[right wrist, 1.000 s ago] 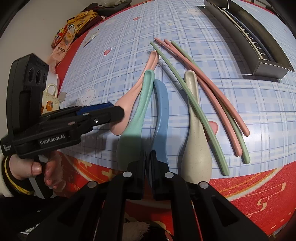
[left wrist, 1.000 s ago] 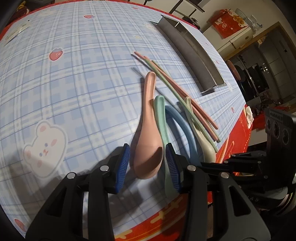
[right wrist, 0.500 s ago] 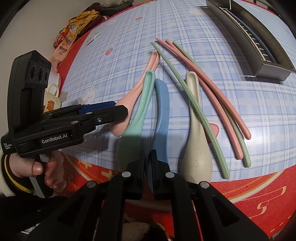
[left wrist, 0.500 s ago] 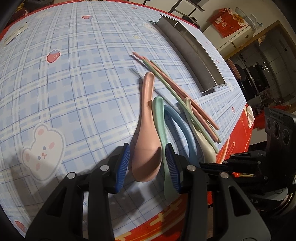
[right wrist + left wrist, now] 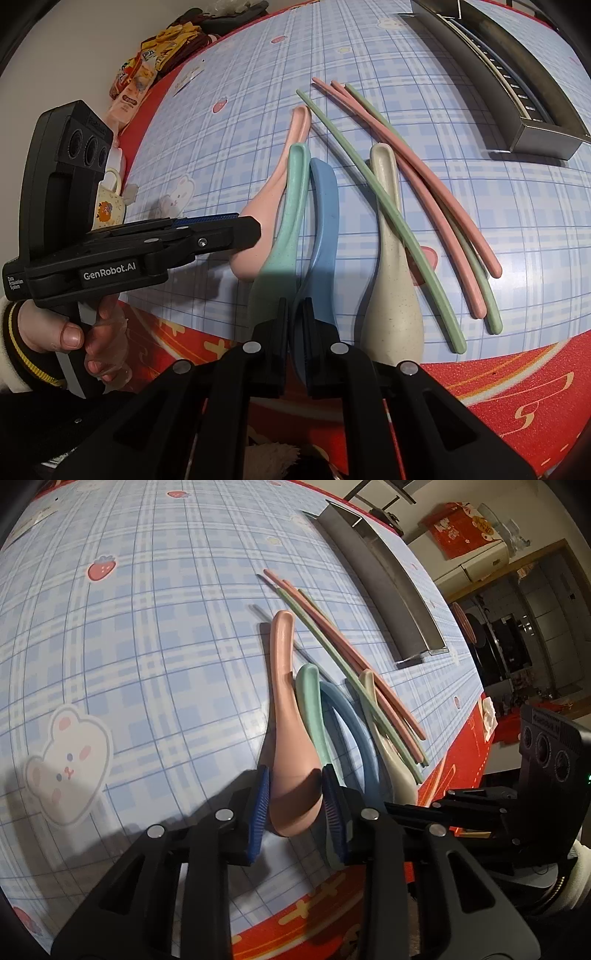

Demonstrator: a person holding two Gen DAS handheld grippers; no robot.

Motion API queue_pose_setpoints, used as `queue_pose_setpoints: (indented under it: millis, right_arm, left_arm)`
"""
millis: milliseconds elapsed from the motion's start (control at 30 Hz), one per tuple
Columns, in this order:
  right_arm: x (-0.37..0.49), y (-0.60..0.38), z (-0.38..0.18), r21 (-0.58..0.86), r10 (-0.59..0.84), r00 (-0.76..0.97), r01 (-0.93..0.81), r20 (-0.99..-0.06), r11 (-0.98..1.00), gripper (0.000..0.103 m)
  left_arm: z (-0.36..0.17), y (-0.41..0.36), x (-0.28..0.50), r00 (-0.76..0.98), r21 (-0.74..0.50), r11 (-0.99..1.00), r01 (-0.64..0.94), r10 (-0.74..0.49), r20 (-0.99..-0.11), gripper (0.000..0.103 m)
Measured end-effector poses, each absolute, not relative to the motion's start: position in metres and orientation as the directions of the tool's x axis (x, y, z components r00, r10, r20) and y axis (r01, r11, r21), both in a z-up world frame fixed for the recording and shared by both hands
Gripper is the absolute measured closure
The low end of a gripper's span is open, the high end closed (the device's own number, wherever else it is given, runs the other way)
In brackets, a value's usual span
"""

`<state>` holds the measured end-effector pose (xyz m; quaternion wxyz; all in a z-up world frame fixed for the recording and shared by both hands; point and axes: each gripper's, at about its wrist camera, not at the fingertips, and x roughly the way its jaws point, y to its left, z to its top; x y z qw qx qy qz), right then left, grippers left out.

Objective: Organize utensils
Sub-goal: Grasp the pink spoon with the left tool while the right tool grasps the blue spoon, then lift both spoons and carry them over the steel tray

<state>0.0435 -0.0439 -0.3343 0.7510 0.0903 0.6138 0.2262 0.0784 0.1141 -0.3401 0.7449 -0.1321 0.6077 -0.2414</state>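
Left gripper (image 5: pixel 295 805): jaws just closing, blue pads gripping pink plastic soup spoon (image 5: pixel 290 731). Right gripper (image 5: pixel 295 325): clamped, apparently on blue plastic spoon (image 5: pixel 323 218).

Dim, sharp, heavy fisheye edge warping

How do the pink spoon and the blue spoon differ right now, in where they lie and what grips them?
The pink spoon is the leftmost of the row; the blue spoon lies two places further right, past the mint one. The left gripper has just been closing, its blue pads at the pink bowl's wide sides; the right gripper is shut on the blue spoon's thin bowl edge. Both lie on the checked tablecloth, handles pointing away.
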Motion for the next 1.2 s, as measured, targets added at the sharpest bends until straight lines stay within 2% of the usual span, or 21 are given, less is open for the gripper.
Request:
queue_pose_setpoints:
  millis: [267, 533, 833, 1200]
  right_arm:
    - [0.044, -0.044, -0.334, 0.414, 0.453, 0.149, -0.230, -0.879, 0.881, 0.095]
    - [0.046, -0.041, -0.335, 0.414, 0.454, 0.142, -0.240, -0.880, 0.878, 0.095]
    - [0.046, -0.042, -0.331, 0.404, 0.451, 0.175, -0.249, -0.875, 0.880, 0.098]
    - [0.053, -0.046, -0.307, 0.406, 0.482, 0.273, -0.290, -0.833, 0.867, 0.098]
  left_arm:
    - [-0.333, 0.120, 0.073, 0.123, -0.555, 0.811, 0.185, -0.579, -0.806, 0.085]
    - [-0.339, 0.105, 0.070, 0.092, -0.526, 0.821, 0.222, -0.555, -0.827, 0.090]
    - [-0.320, 0.114, 0.062, 0.205, -0.373, 0.891, 0.258, -0.428, -0.880, 0.091]
    - [-0.288, 0.127, 0.051, 0.341, -0.271, 0.925, 0.266, -0.353, -0.871, 0.092]
